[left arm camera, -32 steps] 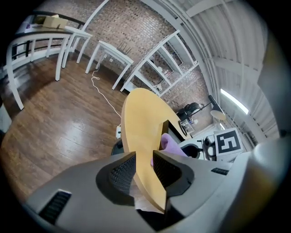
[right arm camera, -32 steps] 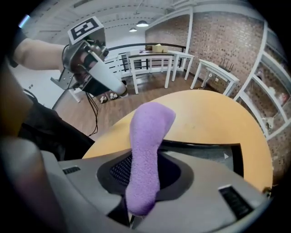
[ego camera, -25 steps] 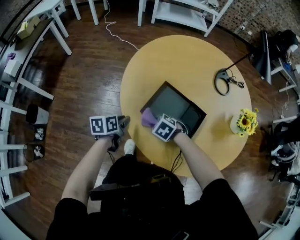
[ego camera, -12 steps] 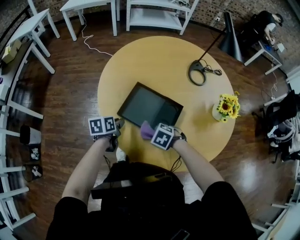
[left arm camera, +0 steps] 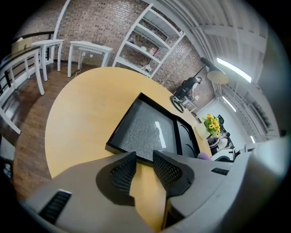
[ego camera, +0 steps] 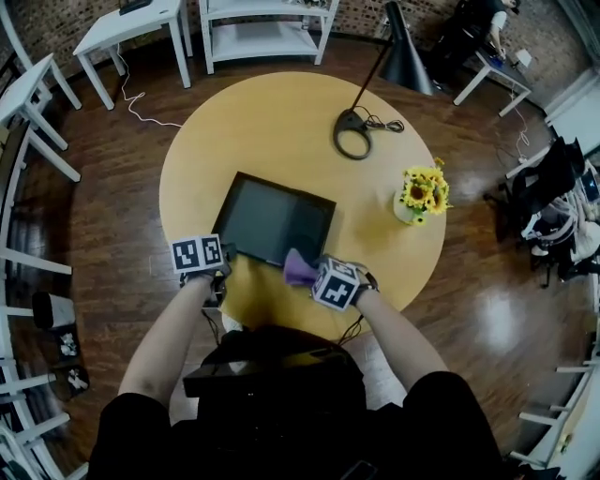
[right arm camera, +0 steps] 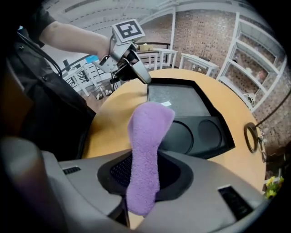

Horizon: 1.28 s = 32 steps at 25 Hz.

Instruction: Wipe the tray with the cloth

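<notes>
The black tray (ego camera: 272, 216) lies on the round yellow table (ego camera: 281, 112), with a flat field (left arm camera: 145, 127) on one side and round hollows (right arm camera: 200, 132) on the other. My right gripper (right arm camera: 143, 175) is shut on a purple cloth (right arm camera: 148, 136). The cloth (ego camera: 298, 269) hangs just off the right end of the tray's near edge. My left gripper (left arm camera: 144, 155) is open with nothing between its pads. Its tips (ego camera: 225, 251) stand at the tray's near left corner. In the right gripper view the left gripper (right arm camera: 144, 79) shows beside that corner.
A lamp base with its cord (ego camera: 354, 145) lies at the table's far side. A pot of yellow flowers (ego camera: 420, 194) stands to the right of the tray. White shelves and tables (ego camera: 267, 28) line the room behind. My body is close to the table's near rim.
The left gripper came in from beside the table to the tray's near left corner. The right gripper carried the cloth rightward along the tray's near edge. The head view swung sideways.
</notes>
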Motion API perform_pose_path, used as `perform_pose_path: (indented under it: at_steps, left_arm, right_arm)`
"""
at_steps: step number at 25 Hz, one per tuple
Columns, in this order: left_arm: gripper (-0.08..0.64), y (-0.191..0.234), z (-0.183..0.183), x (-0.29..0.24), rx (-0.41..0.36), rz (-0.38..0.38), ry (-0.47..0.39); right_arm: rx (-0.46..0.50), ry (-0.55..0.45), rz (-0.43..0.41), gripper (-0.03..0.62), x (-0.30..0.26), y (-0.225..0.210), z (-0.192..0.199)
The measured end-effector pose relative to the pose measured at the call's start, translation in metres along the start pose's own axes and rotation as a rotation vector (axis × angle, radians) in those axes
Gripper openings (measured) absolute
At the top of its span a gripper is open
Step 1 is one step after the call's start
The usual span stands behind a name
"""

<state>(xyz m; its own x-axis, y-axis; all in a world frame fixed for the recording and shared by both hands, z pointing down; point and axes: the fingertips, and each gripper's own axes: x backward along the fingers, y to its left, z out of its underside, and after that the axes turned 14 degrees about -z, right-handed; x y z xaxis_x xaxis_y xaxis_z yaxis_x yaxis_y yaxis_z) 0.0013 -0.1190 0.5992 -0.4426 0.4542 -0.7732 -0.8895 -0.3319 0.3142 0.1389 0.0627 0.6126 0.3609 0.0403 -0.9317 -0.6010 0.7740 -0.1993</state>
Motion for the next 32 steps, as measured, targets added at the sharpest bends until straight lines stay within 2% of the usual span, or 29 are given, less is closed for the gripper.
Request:
perform_pose_path:
  at_steps: [2, 4, 7, 9, 12, 14, 16, 18, 21, 24, 28, 32]
  left_arm:
    - [0.114, -0.004, -0.008, 0.002, -0.028, -0.029, -0.001]
    - [0.114, -0.004, -0.028, 0.010, -0.068, -0.065, -0.062]
    - [0.114, 0.007, -0.061, 0.013, -0.224, -0.177, -0.168]
    - [0.114, 0.016, -0.064, -0.003, -0.295, -0.213, -0.145]
    - [0.114, 0.015, -0.046, -0.026, -0.270, -0.145, -0.062]
    - [0.114, 0.008, -0.033, -0.030, -0.282, -0.087, -0.040]
    - [0.110, 0.005, -0.028, -0.030, -0.332, -0.070, -0.047]
    - [0.095, 0.004, -0.026, -0.028, -0.360, -0.054, -0.044]
    - [0.094, 0.000, -0.011, -0.019, -0.340, 0.012, 0.020]
    - [0.057, -0.005, 0.011, -0.011, -0.355, 0.090, 0.092]
    - [0.081, -0.005, 0.006, -0.016, -0.313, 0.159, 0.111]
    - [0.089, -0.009, 0.003, -0.023, -0.364, 0.195, 0.122]
  right_arm:
    - [-0.015, -0.004, 0.003, 0.106, 0.007, -0.005, 0.004]
    - [-0.044, -0.004, 0.014, 0.106, 0.017, -0.012, 0.010]
    - [-0.124, -0.008, -0.012, 0.106, 0.019, -0.017, 0.029]
    - [-0.186, -0.001, -0.025, 0.101, 0.024, -0.023, 0.043]
    - [-0.312, -0.088, -0.046, 0.094, 0.040, -0.040, 0.053]
    - [-0.426, -0.230, -0.041, 0.092, 0.060, -0.062, 0.041]
    - [-0.542, -0.388, -0.034, 0.092, 0.080, -0.087, 0.015]
    - [-0.668, -0.490, -0.005, 0.092, 0.086, -0.114, -0.006]
    - [-0.864, -0.491, 0.081, 0.092, 0.067, -0.149, -0.006]
    - [-0.974, -0.432, 0.169, 0.091, 0.054, -0.166, 0.006]
    - [-1.009, -0.407, 0.212, 0.091, 0.054, -0.171, 0.014]
    - [-0.953, -0.441, 0.193, 0.092, 0.054, -0.163, -0.005]
